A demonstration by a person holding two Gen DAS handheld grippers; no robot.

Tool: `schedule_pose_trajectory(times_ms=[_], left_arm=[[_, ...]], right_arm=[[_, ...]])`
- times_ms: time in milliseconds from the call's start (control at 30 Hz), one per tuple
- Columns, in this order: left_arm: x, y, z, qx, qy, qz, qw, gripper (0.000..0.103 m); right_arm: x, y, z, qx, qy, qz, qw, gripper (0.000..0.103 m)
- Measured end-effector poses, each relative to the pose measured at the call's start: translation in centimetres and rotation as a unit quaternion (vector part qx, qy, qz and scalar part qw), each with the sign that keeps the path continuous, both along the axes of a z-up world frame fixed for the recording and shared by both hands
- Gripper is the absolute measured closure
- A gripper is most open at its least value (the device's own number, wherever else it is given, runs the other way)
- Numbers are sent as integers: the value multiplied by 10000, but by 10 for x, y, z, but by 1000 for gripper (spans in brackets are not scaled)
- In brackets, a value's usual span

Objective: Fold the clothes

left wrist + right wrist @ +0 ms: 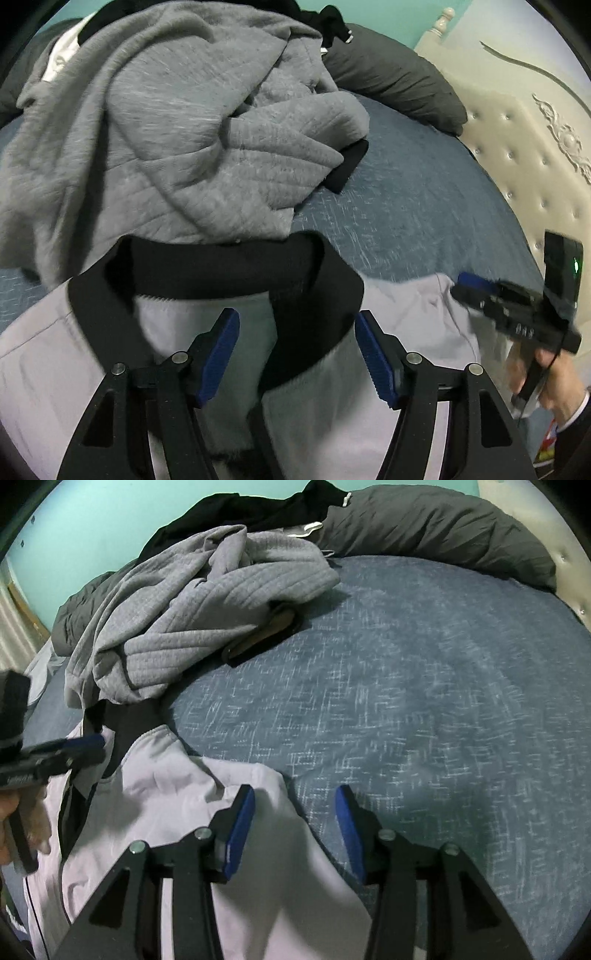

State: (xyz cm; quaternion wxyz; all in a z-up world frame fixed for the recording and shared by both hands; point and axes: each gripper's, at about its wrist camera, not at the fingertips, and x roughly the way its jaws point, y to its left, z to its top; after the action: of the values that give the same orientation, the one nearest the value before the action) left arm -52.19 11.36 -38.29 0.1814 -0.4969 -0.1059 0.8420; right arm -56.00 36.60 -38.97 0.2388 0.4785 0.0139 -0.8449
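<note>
Black ribbing, the collar (pixel 207 271) of the pale top (pixel 406 332), lay straight ahead of my left gripper (pixel 295 350), jaws apart, nothing between them. My right gripper (pixel 295 829), jaws also apart and empty, straddled the top's right edge on the bed (pixel 424 701); its cloth ran leftward from there.

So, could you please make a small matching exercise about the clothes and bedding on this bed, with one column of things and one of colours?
Things:
1. crumpled quilted sweatshirt
2. bed cover
3. collar of the pale garment
4. pillow by the headboard

Colours:
A. blue
B. black
C. dark grey
D. light grey

Pairs: 1-D, 2-A, 3-B, 4-C
</note>
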Motion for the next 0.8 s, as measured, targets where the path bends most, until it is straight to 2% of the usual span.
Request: schedule_pose_trajectory(times_ms=[100, 133, 167, 200, 233, 300, 433, 533, 567, 700, 800], left_arm=[[-8, 10, -4, 34, -11, -131, 9999, 36], [-10, 14, -5, 28, -9, -198, 9998, 39], [-9, 15, -4, 42, 14, -224, 9997, 56], [-9, 16, -3, 57, 36, -250, 9997, 66], [-8, 17, -3, 72, 58, -277, 9996, 69], [-8, 18, -1, 101, 102, -329, 9994, 95], [-5, 19, 5, 98, 254, -363, 9990, 97], [2, 8, 17, 125, 458, -265, 9985, 97], [4, 5, 20, 141, 485, -241, 9984, 97], [2, 2, 13, -27, 402, -140, 9991, 97], [-5, 4, 4, -144, 265, 3, 9995, 97]], right_arm=[[-1, 1, -3, -91, -10, 77, 9999, 57], [-1, 1, -4, -118, -5, 108, 9999, 57], [-1, 1, -4, -145, 1, 140, 9998, 57], [-1, 1, -5, -171, 7, 172, 9997, 57], [-1, 0, -6, -183, -5, 186, 9997, 57], [-2, -2, -6, -208, -12, 209, 9996, 57], [-4, -11, -9, -170, -59, 266, 9995, 57], [0, -14, -7, -238, -25, 363, 9991, 84], [1, -15, -7, -263, -12, 395, 9989, 90], [0, -12, -3, -534, -28, 62, 9986, 93], [-5, -15, -6, -465, -174, -177, 9986, 93]])
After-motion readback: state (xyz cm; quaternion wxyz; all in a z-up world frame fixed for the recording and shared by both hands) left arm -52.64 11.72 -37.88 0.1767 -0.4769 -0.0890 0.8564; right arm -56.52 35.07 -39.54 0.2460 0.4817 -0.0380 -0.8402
